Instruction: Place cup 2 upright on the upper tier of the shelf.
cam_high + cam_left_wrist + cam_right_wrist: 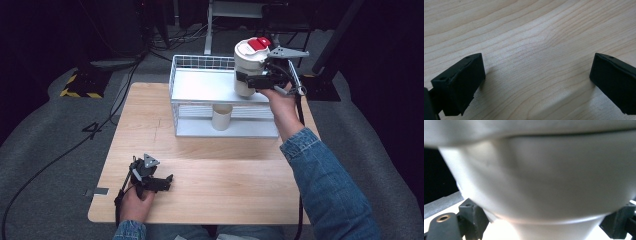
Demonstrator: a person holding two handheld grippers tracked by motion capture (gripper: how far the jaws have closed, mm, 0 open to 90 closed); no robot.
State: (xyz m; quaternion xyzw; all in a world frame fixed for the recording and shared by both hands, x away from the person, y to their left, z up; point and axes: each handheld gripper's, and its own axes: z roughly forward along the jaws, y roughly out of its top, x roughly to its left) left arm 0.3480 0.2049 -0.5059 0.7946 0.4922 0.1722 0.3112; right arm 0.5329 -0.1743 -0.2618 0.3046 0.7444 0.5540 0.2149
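A white cup with a white lid and red flap (251, 66) is held upright over the right end of the upper shelf of a white wire rack (200, 85); whether it rests on the shelf I cannot tell. My right gripper (255, 80) is shut on the cup's body; in the right gripper view the cup (544, 177) fills the space between the jaws. A second white cup (222, 117) stands on the rack's lower shelf. My left gripper (165, 182) rests near the table's front left, open over bare wood (536, 50), nothing between its jaws.
The wooden table (210, 170) has bare surface in front of the rack. Beyond the table are a grey floor, trailing cables (65, 155) and a yellow-black striped base (82, 85) at the back left.
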